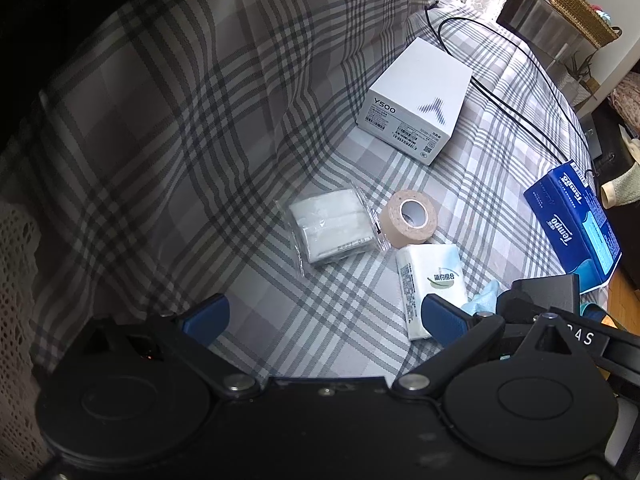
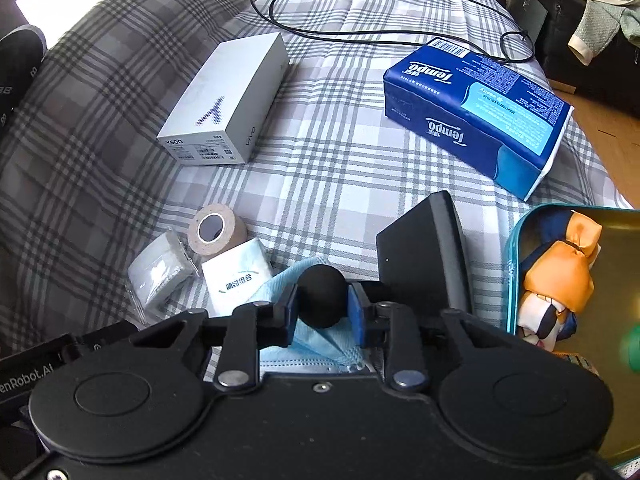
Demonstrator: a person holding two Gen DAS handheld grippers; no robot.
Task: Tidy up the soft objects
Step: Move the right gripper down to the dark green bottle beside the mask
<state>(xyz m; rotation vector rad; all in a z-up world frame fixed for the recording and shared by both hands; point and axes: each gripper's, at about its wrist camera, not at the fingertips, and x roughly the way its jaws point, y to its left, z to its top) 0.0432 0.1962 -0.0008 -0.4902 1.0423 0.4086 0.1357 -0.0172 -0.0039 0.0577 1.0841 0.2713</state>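
Observation:
My right gripper (image 2: pixel 323 312) is shut on a small black ball (image 2: pixel 322 294), its blue pads pressing both sides. Under it lies a light blue face mask (image 2: pixel 316 346). To its left are a white tissue packet (image 2: pixel 234 280), a tan bandage roll (image 2: pixel 216 230) and bagged white gauze (image 2: pixel 160 276). A teal tin (image 2: pixel 514 248) at the right holds an orange and blue cloth item (image 2: pixel 560 276). My left gripper (image 1: pixel 324 316) hangs open over the plaid bedspread with nothing between its fingers. The tissue packet (image 1: pixel 432 280), the roll (image 1: pixel 408 218) and the gauze (image 1: pixel 332 226) lie just ahead of it.
A white phone box (image 2: pixel 224 100) and a blue Tempo tissue pack (image 2: pixel 476 108) lie farther back on the bed, with a black cable (image 2: pixel 360 34) looping behind them. A flat black box (image 2: pixel 424 256) stands beside the tin. Dark furniture with draped clothes (image 2: pixel 600 20) is at the far right.

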